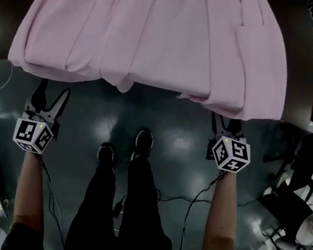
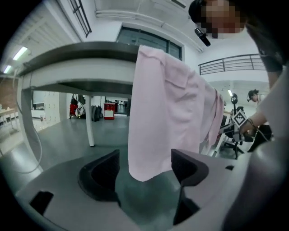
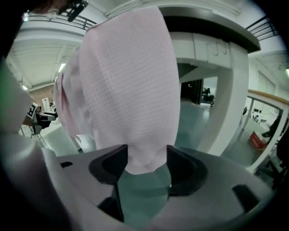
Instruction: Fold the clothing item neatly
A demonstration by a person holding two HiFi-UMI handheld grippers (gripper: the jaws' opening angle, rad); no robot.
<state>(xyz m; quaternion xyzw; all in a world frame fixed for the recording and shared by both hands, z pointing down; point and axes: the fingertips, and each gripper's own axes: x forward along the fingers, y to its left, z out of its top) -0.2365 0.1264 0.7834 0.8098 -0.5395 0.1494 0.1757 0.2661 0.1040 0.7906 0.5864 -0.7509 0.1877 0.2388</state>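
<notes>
Forearms and black-trousered legs (image 1: 114,214) fill the bottom of the head view, shoes (image 1: 143,141) on the grey floor (image 1: 176,148). Left gripper (image 1: 49,95) and right gripper (image 1: 226,125) are both below the table's near edge, well apart, one under each lower corner of the garment.

Pink garment (image 1: 158,34) lies spread on the dark table (image 1: 3,17), hem draped over the near edge and hanging free.

Left gripper view: jaws apart, left gripper (image 2: 146,164) not clamped on anything. Garment (image 2: 167,113) hangs off the table (image 2: 76,58), its bottom tip dangling in the gap, clear of the left jaw and just beside the right one.

Right gripper view: jaws of the right gripper (image 3: 146,162) apart too. Garment (image 3: 131,81) hangs down from the table (image 3: 212,40) and its lower end fills most of the gap. Can't tell if it brushes the pads; no visible pinch.

Office chairs and clutter at the head view's right edge, too small to detail.
</notes>
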